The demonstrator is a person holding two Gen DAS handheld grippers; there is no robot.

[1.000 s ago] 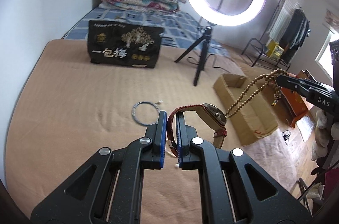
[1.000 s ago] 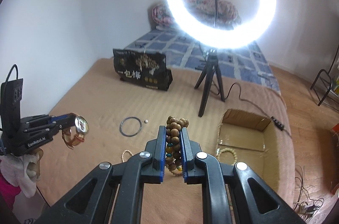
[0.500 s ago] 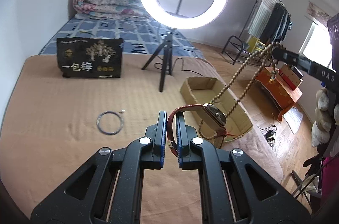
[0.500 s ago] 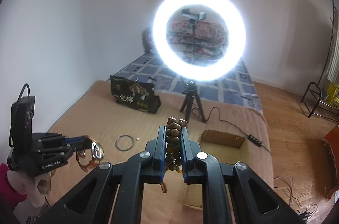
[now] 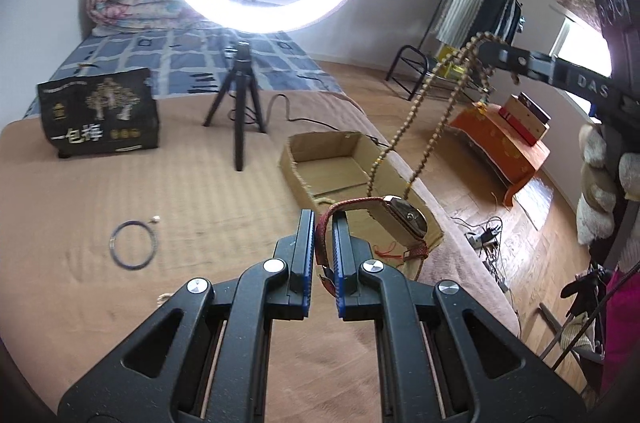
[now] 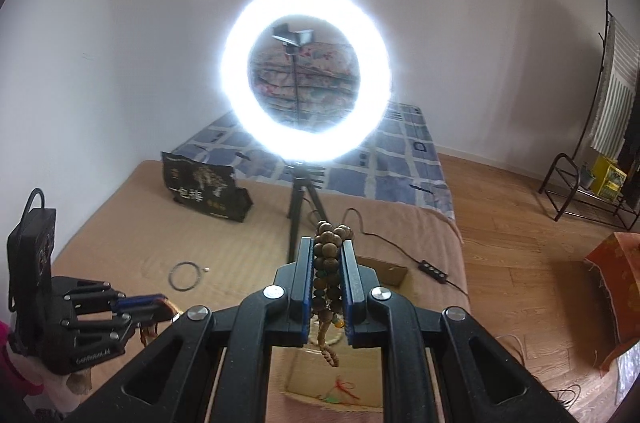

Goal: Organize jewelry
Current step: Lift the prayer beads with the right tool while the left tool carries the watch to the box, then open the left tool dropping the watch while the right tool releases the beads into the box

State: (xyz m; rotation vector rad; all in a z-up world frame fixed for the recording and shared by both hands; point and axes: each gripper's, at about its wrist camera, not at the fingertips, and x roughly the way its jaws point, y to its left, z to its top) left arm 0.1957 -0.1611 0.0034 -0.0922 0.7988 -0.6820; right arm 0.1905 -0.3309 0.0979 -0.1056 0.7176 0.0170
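Note:
My left gripper [image 5: 320, 219] is shut on the red strap of a gold-faced watch [image 5: 404, 219] and holds it in the air by the near edge of an open cardboard box [image 5: 332, 163]. My right gripper [image 6: 327, 247] is shut on a long string of brown wooden beads [image 6: 328, 263]. The beads hang in a loop [image 5: 436, 119] down over the box [image 6: 384, 271]. The left gripper also shows at the lower left of the right wrist view [image 6: 160, 303]. A dark bangle [image 5: 130, 243] with a small pearl beside it lies on the tan bed cover.
A lit ring light on a black tripod [image 5: 244, 95] stands behind the box, its cable trailing right. A black printed bag [image 5: 100, 113] stands at the back left. A folded quilt [image 5: 132, 1] lies beyond. The bed edge and wooden floor [image 5: 512, 223] are to the right.
Both grippers have risen and shifted right towards the box, each keeping its hold. The bead loop now hangs over the box, and the bangle has slid left in view.

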